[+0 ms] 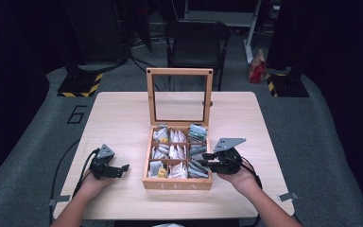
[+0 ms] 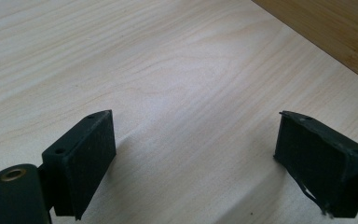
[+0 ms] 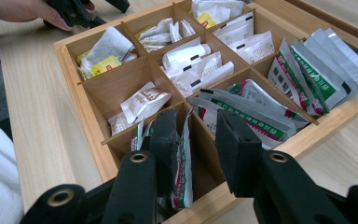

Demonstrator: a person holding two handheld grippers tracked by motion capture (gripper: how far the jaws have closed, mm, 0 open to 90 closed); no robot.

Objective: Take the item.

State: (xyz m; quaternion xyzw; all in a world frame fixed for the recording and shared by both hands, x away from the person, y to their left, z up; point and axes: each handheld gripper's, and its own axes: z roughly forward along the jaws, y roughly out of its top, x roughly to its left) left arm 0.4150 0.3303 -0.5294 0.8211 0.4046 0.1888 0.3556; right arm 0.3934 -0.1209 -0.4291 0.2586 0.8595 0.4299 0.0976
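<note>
Sachets (image 3: 182,154) of tea stood on edge in the near corner compartment of the wooden tea box (image 3: 88,144), right between the jaws of our right tongs (image 3: 196,140). Those tongs reached into the box from its right side, jaws narrowed to a moderate gap; one jaw lay against the green-and-white sachets, the other sat across the thin divider, so we could not tell whether anything was truly pinched yet. The sachets' long axis ran up and down, flat faces toward the jaws, so we judged that a straight squeeze and lift would suit.

Our left tongs (image 1: 116,169) rested well apart on the bare counter (image 2: 168,70), left of the box, jaws wide with nothing between them; the right hand (image 1: 238,178) was plainly the nearer one.

Beyond the right tongs, the box's nine compartments held more sachets: white paper ones (image 3: 191,60) in the middle, silver-green packets (image 3: 317,65) along the right, a yellow-labelled one (image 3: 105,64) far left. Its glass lid (image 1: 179,94) stood upright.
</note>
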